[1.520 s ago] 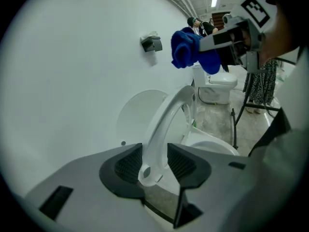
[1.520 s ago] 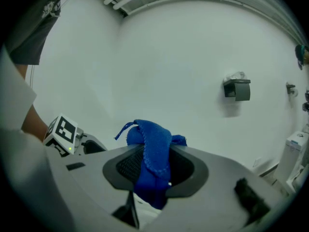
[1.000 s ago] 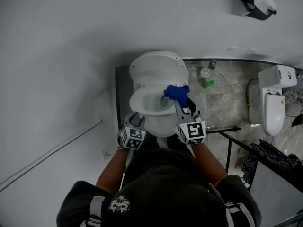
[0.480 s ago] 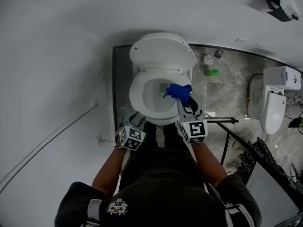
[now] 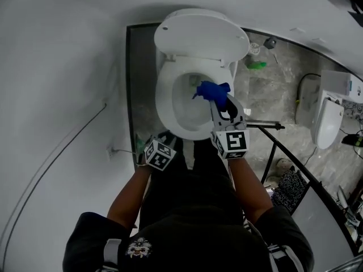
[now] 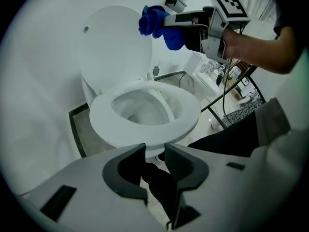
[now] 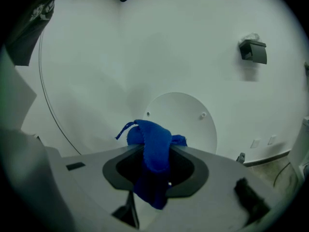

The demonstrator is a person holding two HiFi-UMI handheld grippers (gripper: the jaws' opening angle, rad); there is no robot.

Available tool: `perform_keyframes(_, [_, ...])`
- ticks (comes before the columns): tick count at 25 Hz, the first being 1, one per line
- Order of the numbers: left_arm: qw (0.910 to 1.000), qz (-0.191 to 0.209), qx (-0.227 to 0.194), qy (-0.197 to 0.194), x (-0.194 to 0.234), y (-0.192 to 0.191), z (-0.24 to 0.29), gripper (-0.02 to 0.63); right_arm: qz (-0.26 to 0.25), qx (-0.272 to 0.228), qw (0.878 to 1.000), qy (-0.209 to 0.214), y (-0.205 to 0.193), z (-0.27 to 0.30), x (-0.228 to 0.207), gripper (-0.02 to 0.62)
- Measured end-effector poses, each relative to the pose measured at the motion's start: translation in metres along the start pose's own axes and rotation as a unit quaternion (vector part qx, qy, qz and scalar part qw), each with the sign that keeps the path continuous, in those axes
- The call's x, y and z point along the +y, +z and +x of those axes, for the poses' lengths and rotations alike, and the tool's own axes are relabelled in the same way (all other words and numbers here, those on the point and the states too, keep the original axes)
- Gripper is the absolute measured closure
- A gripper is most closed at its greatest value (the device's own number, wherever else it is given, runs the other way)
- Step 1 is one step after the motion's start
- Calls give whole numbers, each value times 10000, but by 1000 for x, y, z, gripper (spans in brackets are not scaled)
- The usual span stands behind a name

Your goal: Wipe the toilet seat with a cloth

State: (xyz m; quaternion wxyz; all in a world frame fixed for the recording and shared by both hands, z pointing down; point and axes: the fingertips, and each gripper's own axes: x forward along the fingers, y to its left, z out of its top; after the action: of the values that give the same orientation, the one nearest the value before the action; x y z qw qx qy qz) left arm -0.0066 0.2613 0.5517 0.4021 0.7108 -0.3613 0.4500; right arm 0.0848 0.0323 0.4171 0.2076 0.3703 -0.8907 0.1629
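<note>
**Right gripper** [image 7: 154, 152], jaws clamped on a bunched blue cloth [image 5: 209, 89], hangs clear above the bowl opening. The toilet seat [image 5: 163, 103] therefore lies below it, its right limb nearest, with the long axis running from the person toward the raised lid [image 5: 201, 35]. **Left gripper** [image 6: 154, 149], whose jaws have just narrowed partway around nothing, points down by the seat's front rim, the farther of the two from the cloth. **Setting:** glossy white ceramic against a white wall [image 5: 57, 67], with marbled floor [image 5: 272, 95] to the right.
</note>
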Motion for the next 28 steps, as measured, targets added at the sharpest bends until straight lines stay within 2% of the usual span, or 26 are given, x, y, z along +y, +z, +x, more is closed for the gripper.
perform_keyframes(10, [9962, -706, 424, -284, -1, -58, 80, 502, 4, 517, 9986, -102, -73, 35, 7, 472])
perform_keyframes(14, [9954, -769, 487, -291, 4, -71, 108, 506, -6, 666, 9977, -118, -99, 50, 9, 472])
perform_keyframes(18, [9940, -857, 552, -404, 18, -81, 132, 568, -31, 732, 9972, -135, -118, 65, 9, 472])
perform_keyframes(28, [9926, -897, 769, -262, 27, -95, 176, 569, -84, 695, 9973, -218, -140, 93, -3, 472])
